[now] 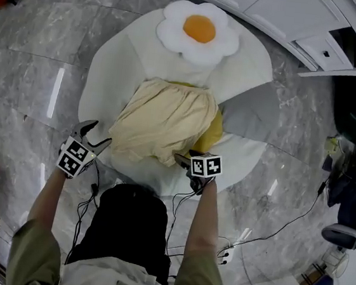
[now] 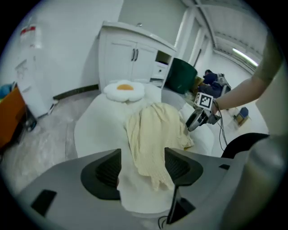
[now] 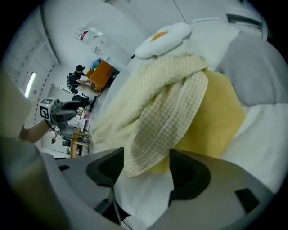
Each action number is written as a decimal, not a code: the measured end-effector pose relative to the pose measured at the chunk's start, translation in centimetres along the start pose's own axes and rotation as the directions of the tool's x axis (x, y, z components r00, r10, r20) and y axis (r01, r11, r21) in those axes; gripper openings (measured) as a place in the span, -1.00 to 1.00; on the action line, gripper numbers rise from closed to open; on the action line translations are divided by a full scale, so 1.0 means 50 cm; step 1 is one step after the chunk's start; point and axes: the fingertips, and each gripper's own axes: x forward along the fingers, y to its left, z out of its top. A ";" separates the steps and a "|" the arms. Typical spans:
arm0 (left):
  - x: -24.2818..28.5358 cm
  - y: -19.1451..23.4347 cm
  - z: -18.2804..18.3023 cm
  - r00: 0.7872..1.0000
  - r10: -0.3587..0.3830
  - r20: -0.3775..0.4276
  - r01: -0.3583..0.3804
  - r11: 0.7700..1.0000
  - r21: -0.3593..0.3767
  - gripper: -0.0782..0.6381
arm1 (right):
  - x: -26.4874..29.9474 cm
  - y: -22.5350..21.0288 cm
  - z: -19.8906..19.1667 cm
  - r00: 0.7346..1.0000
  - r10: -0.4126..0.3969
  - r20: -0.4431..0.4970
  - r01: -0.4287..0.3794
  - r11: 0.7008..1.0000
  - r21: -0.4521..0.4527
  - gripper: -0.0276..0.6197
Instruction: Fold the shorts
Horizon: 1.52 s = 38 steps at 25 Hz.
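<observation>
Head view shows the pale yellow shorts [image 1: 160, 127] bunched in a heap in the middle of the round white cushion [image 1: 105, 79]. Your left gripper [image 1: 97, 134] is at the heap's 8 o'clock edge. Your right gripper [image 1: 186, 159] is at its 5 o'clock edge. Both have their fingers spread wide and pinch nothing. You can see a cloth edge through each gap, but no pad presses on it. There is bare cushion from 7 to 11 o'clock and grey floor [image 1: 34, 58] all round. An egg-shaped pillow [image 1: 199, 32] fills 12 o'clock. The right gripper view shows up close a darker yellow thing [image 3: 213, 117] under the shorts. The left gripper view barely shows it.
</observation>
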 end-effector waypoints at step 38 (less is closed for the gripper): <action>0.664 -0.252 0.461 0.917 -0.031 -0.397 0.378 0.383 0.843 -0.03 | -0.161 -0.050 -0.149 0.963 -0.115 0.244 0.090 0.990 0.111 -0.82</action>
